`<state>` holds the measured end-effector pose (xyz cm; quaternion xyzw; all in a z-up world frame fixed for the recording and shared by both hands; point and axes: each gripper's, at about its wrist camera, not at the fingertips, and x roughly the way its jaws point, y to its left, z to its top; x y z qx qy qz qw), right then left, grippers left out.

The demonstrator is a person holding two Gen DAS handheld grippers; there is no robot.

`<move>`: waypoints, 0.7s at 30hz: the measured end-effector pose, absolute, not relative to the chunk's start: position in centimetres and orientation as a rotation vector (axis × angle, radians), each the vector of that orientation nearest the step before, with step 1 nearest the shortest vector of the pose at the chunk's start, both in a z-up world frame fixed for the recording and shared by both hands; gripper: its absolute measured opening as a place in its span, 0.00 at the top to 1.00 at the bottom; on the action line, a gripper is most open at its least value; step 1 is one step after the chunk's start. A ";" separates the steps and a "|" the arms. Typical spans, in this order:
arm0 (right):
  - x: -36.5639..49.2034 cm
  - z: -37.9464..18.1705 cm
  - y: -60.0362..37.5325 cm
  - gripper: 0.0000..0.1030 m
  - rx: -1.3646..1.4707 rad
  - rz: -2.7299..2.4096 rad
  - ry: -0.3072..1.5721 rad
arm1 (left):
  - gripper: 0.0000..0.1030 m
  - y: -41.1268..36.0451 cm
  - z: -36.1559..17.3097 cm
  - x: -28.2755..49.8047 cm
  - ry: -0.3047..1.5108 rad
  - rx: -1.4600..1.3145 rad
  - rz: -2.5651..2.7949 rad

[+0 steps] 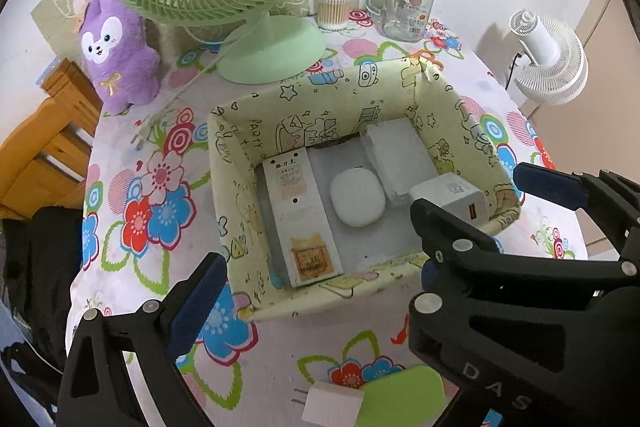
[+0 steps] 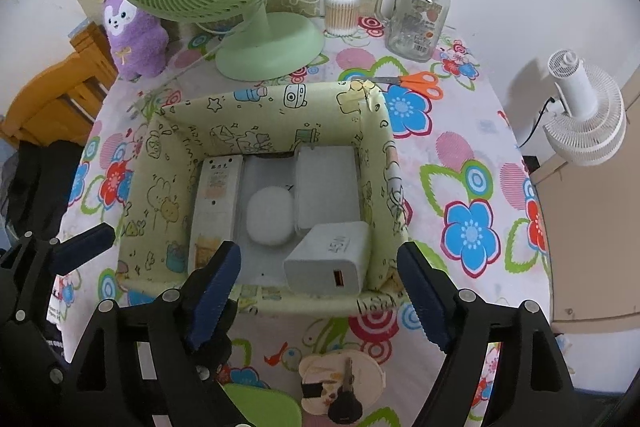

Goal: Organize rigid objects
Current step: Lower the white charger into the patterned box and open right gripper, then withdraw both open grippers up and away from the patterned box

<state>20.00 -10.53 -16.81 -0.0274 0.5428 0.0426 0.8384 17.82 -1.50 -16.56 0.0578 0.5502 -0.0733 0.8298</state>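
Note:
A pale yellow cartoon-print box [image 2: 260,301] [image 1: 240,195] stands on the flowered tablecloth. Inside lie a long white printed carton [image 1: 296,211], a white oval case [image 1: 357,199], a flat white packet [image 2: 328,187] and a white charger with an orange port [image 2: 328,259] [image 1: 452,197] in the near right corner. My right gripper [image 2: 318,297] hovers open over the box's near wall, its pads clear of the charger. My left gripper [image 1: 316,291] is open and empty at the near left; the right gripper [image 1: 468,191] mostly hides its right finger. A small white plug [image 1: 332,403] and a green flat piece [image 1: 400,397] lie in front.
At the back stand a green desk fan [image 2: 256,43], a purple plush toy [image 2: 134,39], a cotton-swab tub [image 2: 342,13] and a glass jar mug [image 2: 420,23] with a green cup on top. Orange scissors [image 2: 416,83] lie behind the box. A key on a round cream holder [image 2: 340,383] lies near me.

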 end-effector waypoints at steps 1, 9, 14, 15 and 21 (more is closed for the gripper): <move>19.8 -16.6 -10.6 0.19 -0.058 0.090 1.145 | 0.04 -1.5 -16.4 17.6 1.164 0.121 -0.155; 18.3 -15.1 -11.1 0.18 -0.055 0.092 1.112 | 0.04 -2.2 -15.0 16.5 1.138 0.121 -0.152; 17.6 -14.1 -11.5 0.16 -0.051 0.095 1.091 | 0.04 -2.5 -14.0 15.8 1.121 0.116 -0.149; 17.5 -13.9 -11.6 0.16 -0.051 0.097 1.086 | 0.04 -2.6 -13.9 15.7 1.118 0.114 -0.147; 16.6 -12.9 -11.9 0.14 -0.058 0.113 1.061 | 0.04 -3.0 -13.0 14.7 1.102 0.105 -0.137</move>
